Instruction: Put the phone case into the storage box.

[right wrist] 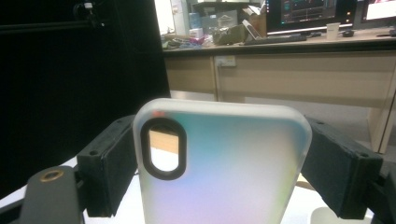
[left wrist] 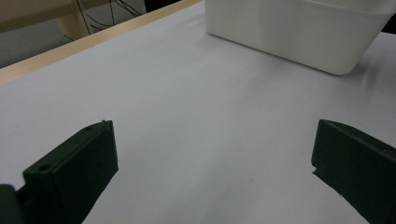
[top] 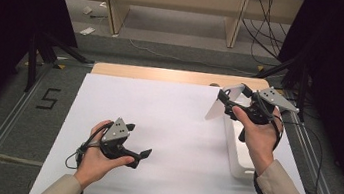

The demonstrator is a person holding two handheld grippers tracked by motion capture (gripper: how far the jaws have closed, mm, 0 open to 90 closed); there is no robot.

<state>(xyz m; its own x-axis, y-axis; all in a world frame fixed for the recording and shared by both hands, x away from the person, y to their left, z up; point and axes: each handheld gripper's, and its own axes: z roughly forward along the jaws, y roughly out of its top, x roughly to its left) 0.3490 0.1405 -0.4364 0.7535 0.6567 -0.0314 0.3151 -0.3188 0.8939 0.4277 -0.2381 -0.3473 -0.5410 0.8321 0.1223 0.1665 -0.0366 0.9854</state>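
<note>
Phone case (right wrist: 219, 163), translucent white with an oval camera cut-out rimmed in black, sits clamped between the right gripper's (top: 229, 104) fingers (right wrist: 109, 165), one pad pressed on each long edge. In the high view the case (top: 220, 103) is lifted clear of the worktop (top: 156, 125) at the far right, tilted, just above the far end of a white bin (top: 235, 158) that stands along the worktop's right edge. The right hand (top: 259, 131) holds its gripper over that bin. The left gripper (top: 135, 153) rests low over the white sheet at the near left, held by the left hand (top: 99, 155), well apart from the case. Its fingers (left wrist: 74, 172) stand wide open with nothing between them, only bare white surface, and the bin (left wrist: 299, 32) shows ahead of them.
</note>
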